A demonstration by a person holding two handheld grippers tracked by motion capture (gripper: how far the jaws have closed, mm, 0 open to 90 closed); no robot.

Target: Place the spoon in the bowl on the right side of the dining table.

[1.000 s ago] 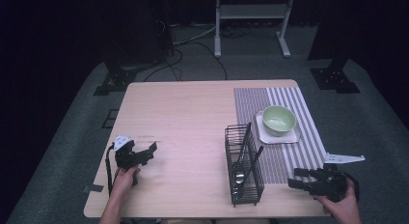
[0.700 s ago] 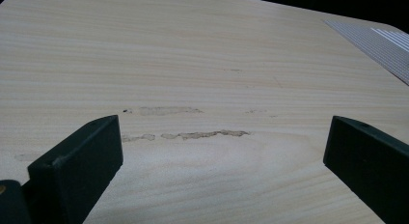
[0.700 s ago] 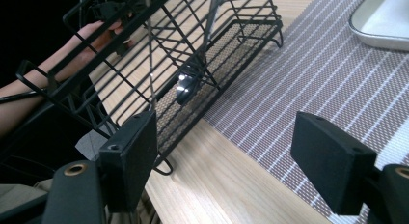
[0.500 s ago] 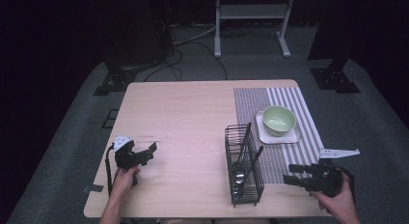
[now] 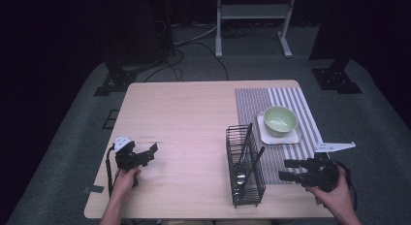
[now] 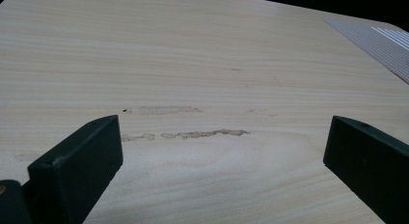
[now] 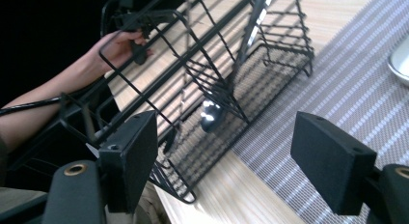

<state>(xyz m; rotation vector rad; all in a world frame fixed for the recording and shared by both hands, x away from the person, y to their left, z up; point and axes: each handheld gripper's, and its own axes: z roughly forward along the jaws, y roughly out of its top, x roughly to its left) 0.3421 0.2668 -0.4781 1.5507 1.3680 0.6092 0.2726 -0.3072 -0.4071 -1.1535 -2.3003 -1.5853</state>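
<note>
**Two open grippers at a table with a wire basket, a bowl and a striped mat**

High view: the left gripper [image 5: 145,156] rests on bare wood near the table's [image 5: 194,118] left front corner, fingers released and empty. The right gripper [image 5: 290,169] is held at the right front, over the near edge of the striped mat [image 5: 252,101], its fingers spread, pointing at the black wire basket [image 5: 245,167] and close to it without touching. The basket stands at the mat's left edge, partly on wood. One green bowl [image 5: 280,120] sits on one white square plate [image 5: 265,136] on the mat, beyond the basket.

Right gripper view: between the released fingers [image 7: 132,156] the basket [image 7: 212,79] appears from its side, with a utensil [image 7: 210,115] inside, its shiny bowl end low in the basket and the dark handle leaning up against the wires. The left hand [image 7: 115,45] and its gripper appear beyond the basket. The plate's rim [image 7: 399,60] shows at the right edge.

Left gripper view: the parted fingers [image 6: 82,161] frame bare pale wood with faint smears, a detail too small in the high view; a corner of the mat [image 6: 376,40] lies far right.

Surroundings: pale wooden table on grey carpet in a dark room; a white metal frame [image 5: 252,21] and black stands stand behind, with cables on the floor.

Count: two grippers, one basket, one bowl, one plate, one mat; two dark handles seem to rise in the basket.
</note>
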